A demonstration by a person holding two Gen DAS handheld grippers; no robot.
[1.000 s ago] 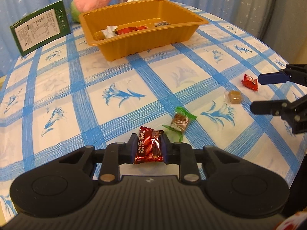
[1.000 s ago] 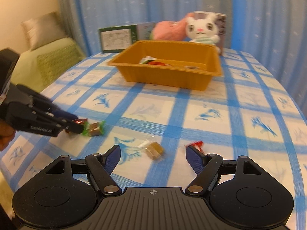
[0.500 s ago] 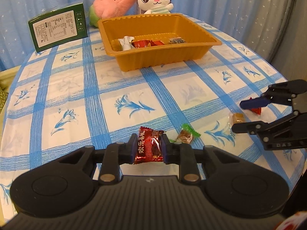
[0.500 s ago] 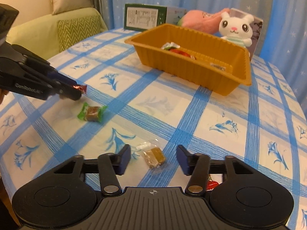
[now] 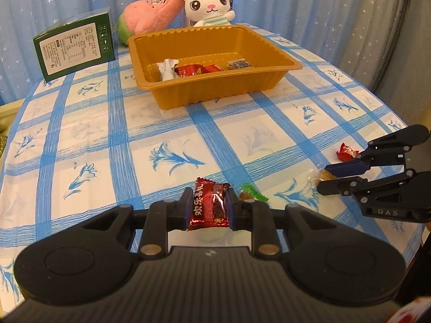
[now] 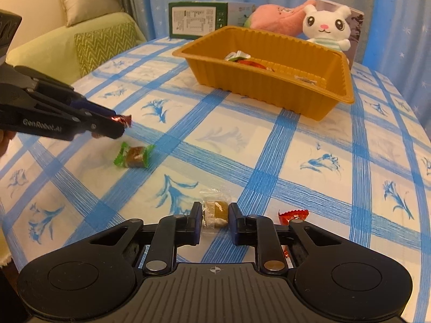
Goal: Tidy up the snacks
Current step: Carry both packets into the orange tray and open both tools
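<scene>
My left gripper is shut on a dark red snack packet and holds it above the table; it also shows in the right wrist view. My right gripper is nearly closed around a brown candy in clear wrap on the cloth, with small gaps at both pads; it shows in the left wrist view. A green-wrapped candy and a small red candy lie on the table. The orange tray holds several snacks.
A green box, a pink plush and a white bunny plush stand behind the tray. The table has a blue checked cloth. A sofa with a green cushion lies beyond the table's left edge.
My left gripper has lifted the red packet and tilted up toward the tray. My right gripper has moved over the clear-wrapped candy and narrowed its jaws around it.
</scene>
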